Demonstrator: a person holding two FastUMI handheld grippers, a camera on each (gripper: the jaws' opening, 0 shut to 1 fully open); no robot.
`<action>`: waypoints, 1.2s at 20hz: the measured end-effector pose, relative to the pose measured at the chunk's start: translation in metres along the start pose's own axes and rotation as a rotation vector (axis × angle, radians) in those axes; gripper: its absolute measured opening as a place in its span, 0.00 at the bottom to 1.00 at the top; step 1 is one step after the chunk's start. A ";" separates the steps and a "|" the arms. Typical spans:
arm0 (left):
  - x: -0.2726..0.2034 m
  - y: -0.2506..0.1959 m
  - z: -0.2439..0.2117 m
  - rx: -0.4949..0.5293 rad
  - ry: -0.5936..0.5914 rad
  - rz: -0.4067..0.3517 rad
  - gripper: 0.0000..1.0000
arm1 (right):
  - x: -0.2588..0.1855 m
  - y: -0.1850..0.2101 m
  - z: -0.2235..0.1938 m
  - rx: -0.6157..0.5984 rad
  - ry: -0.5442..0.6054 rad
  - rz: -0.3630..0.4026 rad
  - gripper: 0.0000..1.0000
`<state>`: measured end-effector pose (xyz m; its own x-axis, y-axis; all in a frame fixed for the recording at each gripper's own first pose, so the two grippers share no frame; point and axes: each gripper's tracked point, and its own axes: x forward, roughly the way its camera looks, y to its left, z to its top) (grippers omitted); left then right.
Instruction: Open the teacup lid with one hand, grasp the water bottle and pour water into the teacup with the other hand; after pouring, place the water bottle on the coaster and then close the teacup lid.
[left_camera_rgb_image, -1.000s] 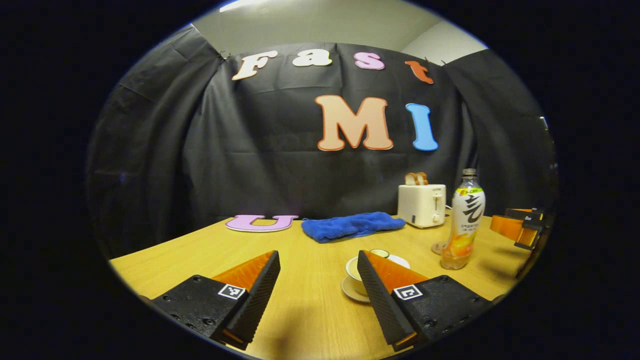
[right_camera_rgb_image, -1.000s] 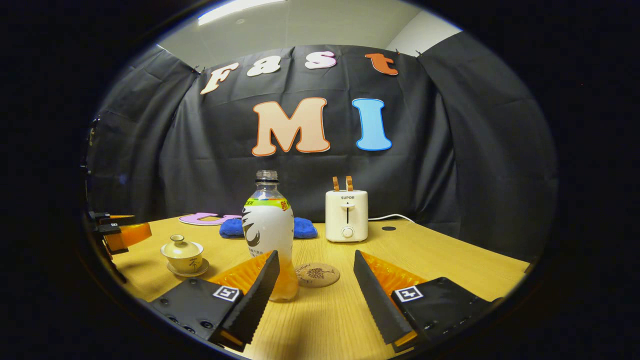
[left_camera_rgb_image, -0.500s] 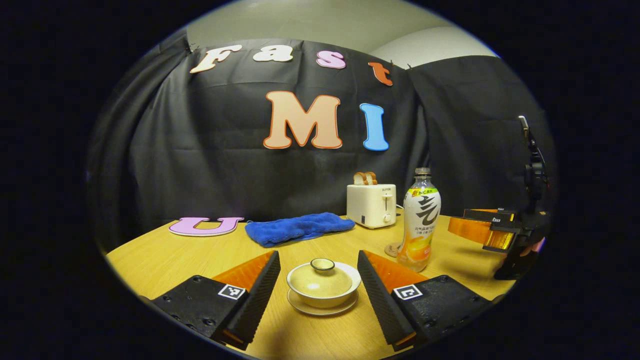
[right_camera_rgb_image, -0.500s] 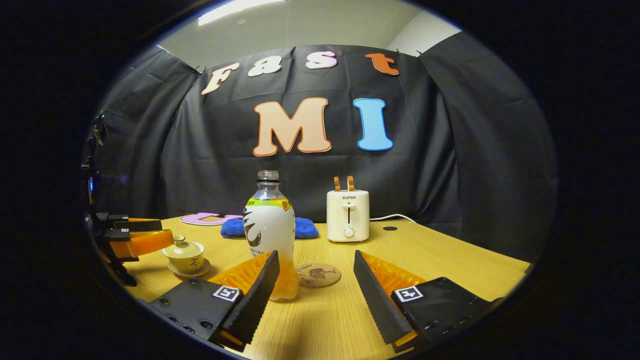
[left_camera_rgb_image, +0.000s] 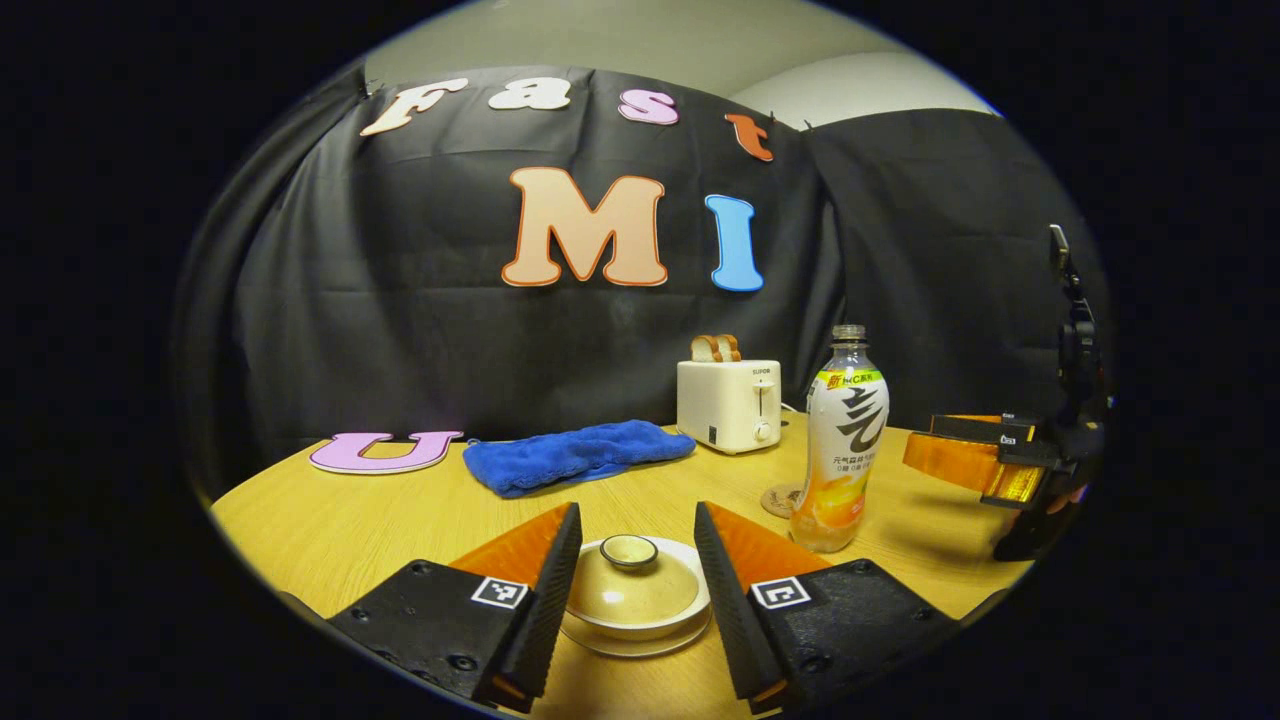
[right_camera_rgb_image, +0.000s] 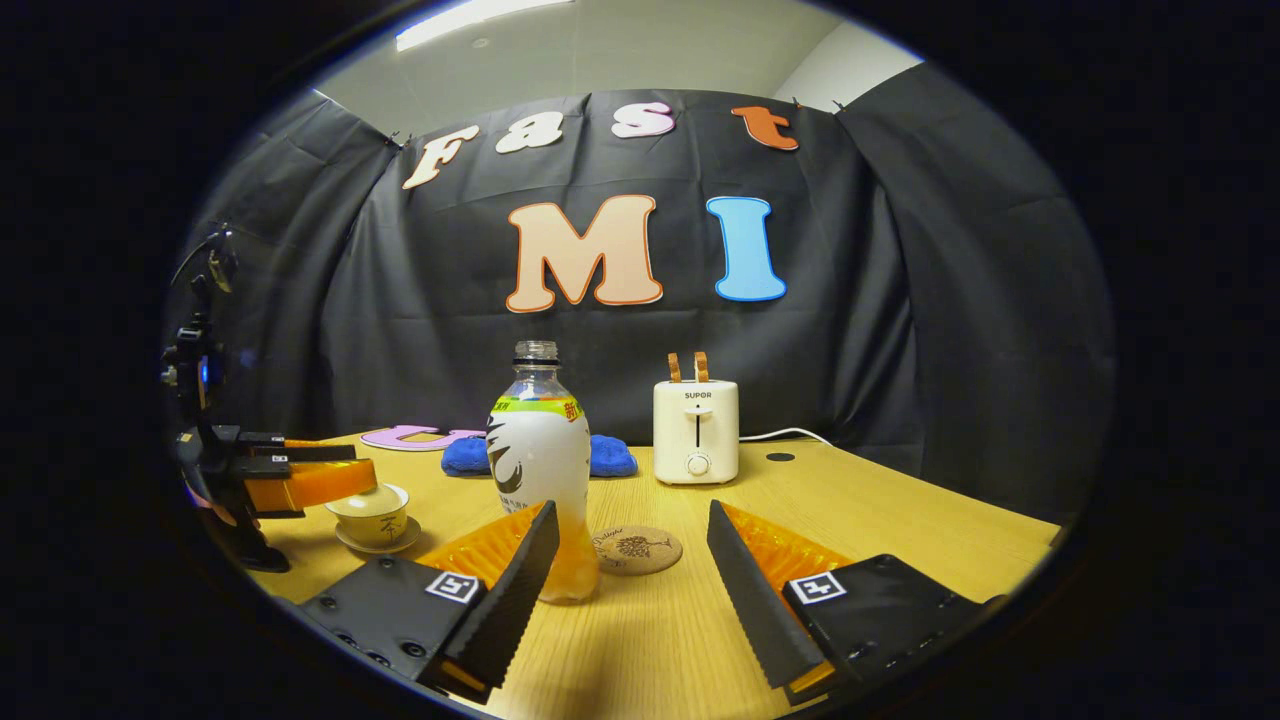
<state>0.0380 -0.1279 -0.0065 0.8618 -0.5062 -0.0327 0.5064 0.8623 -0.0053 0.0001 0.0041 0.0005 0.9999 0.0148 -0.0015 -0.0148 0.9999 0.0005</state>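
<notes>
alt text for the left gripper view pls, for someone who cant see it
The left tool is open with one finger on each side of a lidded teacup on its saucer, on a wooden table. Behind stand a drink bottle, a toaster and a blue cloth; the other tool is at right.

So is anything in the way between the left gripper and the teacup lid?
No. The left gripper has one of its fingers on each side of the teacup lid, with only open gaps between them. The bottle stands off to the side.

Blue towel (left_camera_rgb_image: 578, 455), cream toaster (left_camera_rgb_image: 729, 405) (orange-bottomed bottle (left_camera_rgb_image: 840, 440)).
</notes>
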 end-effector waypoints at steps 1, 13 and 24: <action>0.003 -0.001 -0.003 0.002 0.017 -0.003 0.65 | 0.000 0.000 0.000 0.000 0.000 0.000 0.95; 0.008 0.008 -0.013 -0.002 0.087 0.043 0.28 | -0.001 0.001 0.001 0.000 0.000 0.007 0.95; -0.006 0.024 0.004 -0.008 -0.035 0.144 0.28 | -0.001 0.002 0.001 0.001 0.001 0.016 0.95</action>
<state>0.0450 -0.1043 -0.0023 0.9261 -0.3773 0.0012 0.3773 0.9260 -0.0111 -0.0014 0.0063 0.0013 0.9995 0.0308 -0.0024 -0.0308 0.9995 0.0013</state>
